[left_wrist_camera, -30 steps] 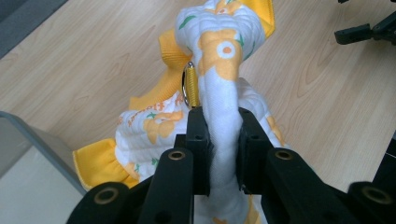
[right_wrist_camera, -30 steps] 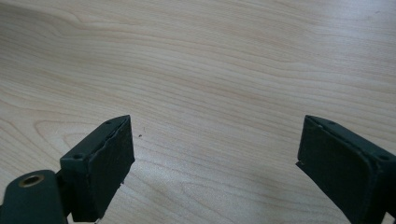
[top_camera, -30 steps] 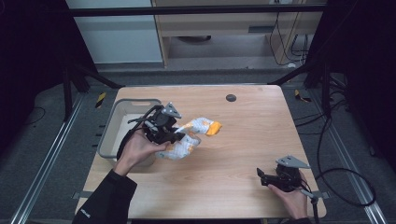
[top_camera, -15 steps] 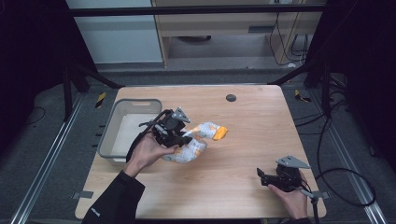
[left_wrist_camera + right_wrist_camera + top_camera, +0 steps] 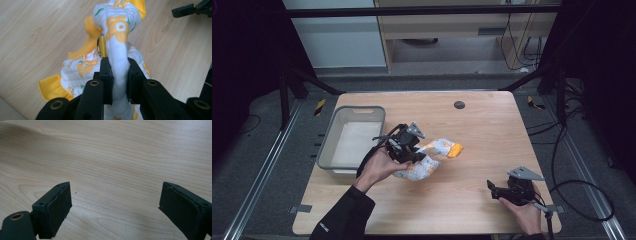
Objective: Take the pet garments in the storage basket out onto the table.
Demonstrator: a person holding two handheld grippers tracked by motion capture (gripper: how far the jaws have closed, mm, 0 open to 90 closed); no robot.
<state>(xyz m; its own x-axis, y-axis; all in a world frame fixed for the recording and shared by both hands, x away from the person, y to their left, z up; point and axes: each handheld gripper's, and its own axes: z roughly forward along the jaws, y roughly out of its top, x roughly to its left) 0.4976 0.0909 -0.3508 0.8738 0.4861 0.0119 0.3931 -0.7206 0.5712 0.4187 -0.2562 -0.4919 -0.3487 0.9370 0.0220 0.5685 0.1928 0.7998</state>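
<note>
A small white quilted garment (image 5: 432,157) with orange flowers and orange-yellow trim hangs just above the middle of the wooden table (image 5: 472,125). My left gripper (image 5: 414,152) is shut on a bunched fold of the garment (image 5: 117,50), whose metal ring and yellow strap show just past the jaws. The rest of the cloth droops below toward the tabletop. My right gripper (image 5: 491,188) rests low near the table's front right corner. In the right gripper view it (image 5: 115,205) stands wide open over bare wood, with nothing between its pads.
A grey plastic bin (image 5: 349,140) stands at the table's left side, right beside my left hand. A dark round hole (image 5: 459,104) marks the far middle of the tabletop. Cables (image 5: 582,195) trail off the right edge onto the floor.
My left gripper has carried the garment rightward, away from the bin and toward the table's middle. The right gripper has stayed in place.
</note>
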